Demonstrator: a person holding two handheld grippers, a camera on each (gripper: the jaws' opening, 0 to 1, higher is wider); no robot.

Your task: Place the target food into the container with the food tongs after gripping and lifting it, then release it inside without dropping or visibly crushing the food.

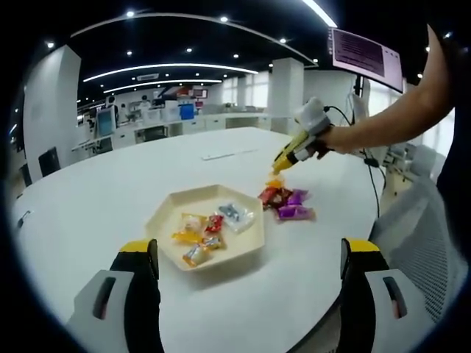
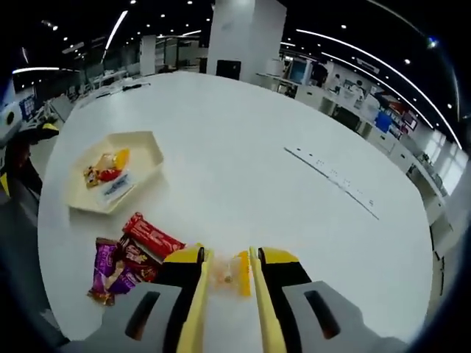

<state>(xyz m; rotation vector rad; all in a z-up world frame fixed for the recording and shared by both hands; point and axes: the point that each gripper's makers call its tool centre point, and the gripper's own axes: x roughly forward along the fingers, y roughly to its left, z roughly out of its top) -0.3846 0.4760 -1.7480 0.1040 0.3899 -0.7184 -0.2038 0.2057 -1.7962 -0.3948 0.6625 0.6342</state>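
A cream hexagonal tray (image 1: pixel 158 220) holds several wrapped candies (image 1: pixel 210 229) near the white table's front. Right of it lies a pile of red and purple snack packs (image 1: pixel 288 204). My left gripper (image 1: pixel 250 268) hangs open over the table's near edge, its jaws wide apart with nothing between them. A person's hand holds my right gripper (image 1: pixel 279 170) down at an orange wrapped candy (image 1: pixel 274 182) behind the pile. In the right gripper view my right gripper (image 2: pixel 229 273) is shut on that orange candy (image 2: pixel 228 277), with the snack pile (image 2: pixel 129 257) and the tray (image 2: pixel 141 151) to its left.
A long flat strip (image 1: pixel 229 154) lies across the table's far side, also seen as a strip (image 2: pixel 335 179). A monitor (image 1: pixel 366 53) stands at the right with a cable running down. A grey mesh chair (image 1: pixel 427 243) sits by the table's right edge.
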